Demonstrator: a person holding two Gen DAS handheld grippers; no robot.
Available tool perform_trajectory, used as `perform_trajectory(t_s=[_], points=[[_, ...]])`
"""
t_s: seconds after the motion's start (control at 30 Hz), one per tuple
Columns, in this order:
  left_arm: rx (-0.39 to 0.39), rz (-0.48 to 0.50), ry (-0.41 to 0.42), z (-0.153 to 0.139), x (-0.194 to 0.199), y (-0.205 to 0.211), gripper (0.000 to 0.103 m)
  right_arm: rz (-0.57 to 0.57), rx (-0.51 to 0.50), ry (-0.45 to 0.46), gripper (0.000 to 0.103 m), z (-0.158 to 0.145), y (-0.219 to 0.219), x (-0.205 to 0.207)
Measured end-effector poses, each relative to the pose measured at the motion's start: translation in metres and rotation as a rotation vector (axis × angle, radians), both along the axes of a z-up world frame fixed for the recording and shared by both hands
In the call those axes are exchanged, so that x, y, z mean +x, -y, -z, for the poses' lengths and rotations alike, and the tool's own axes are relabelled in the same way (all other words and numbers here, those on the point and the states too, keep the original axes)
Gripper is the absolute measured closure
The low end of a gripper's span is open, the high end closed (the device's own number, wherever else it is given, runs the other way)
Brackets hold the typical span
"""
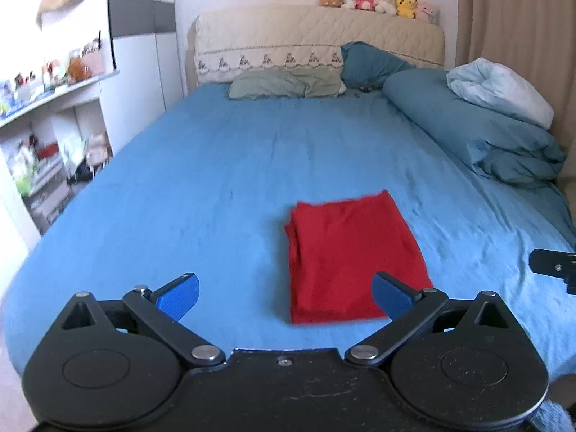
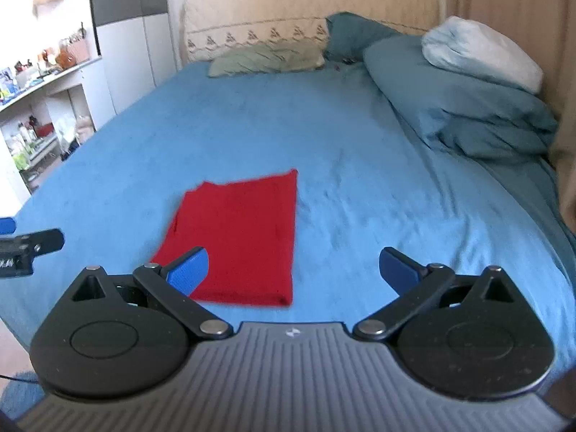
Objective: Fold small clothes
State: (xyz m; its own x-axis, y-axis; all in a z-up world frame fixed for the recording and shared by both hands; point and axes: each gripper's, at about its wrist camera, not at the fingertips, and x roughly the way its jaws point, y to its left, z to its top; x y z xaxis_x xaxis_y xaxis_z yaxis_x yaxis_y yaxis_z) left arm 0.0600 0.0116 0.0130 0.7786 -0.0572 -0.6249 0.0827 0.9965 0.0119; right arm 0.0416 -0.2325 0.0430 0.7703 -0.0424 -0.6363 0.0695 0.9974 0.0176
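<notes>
Lying flat on the blue bed sheet [image 1: 216, 180], near the foot of the bed and just ahead of both tools: a red garment [image 1: 351, 259], already folded into a neat rectangle with layered edges along its left side. Looks light, soft and limp, likely to sag and slide open if lifted by one point; best pinched at a corner or along the stacked edge, catching all layers at once. Left tongs [image 1: 284, 297] spread wide, holding nothing, hovering above the near edge of the cloth. Right tongs [image 2: 293, 270] likewise spread and empty, left blue pad overlapping the cloth's near left corner in view. Showing only from the left wrist: the row of plush toys [image 1: 378, 1] whole. Showing only from the right wrist: the cloth's right edge, straight and clean.
</notes>
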Motion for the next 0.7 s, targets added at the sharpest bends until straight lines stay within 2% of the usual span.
perform_trajectory(t_s=[0.17, 0.37, 0.7], points=[[0.021, -0.008, -0.020, 0.012, -0.030, -0.001, 0.000, 0.011, -0.026, -0.036, 0.000, 0.011, -0.013, -0.029], [-0.002, -0.009, -0.027, 0.015, -0.041, -0.006, 0.000, 0.008, -0.035, -0.069, 0.000, 0.025, -0.028, -0.045], [0.008, -0.001, 0.006, 0.010, -0.053, -0.004, 0.000, 0.013, -0.034, -0.065, 0.000, 0.025, -0.039, -0.054]])
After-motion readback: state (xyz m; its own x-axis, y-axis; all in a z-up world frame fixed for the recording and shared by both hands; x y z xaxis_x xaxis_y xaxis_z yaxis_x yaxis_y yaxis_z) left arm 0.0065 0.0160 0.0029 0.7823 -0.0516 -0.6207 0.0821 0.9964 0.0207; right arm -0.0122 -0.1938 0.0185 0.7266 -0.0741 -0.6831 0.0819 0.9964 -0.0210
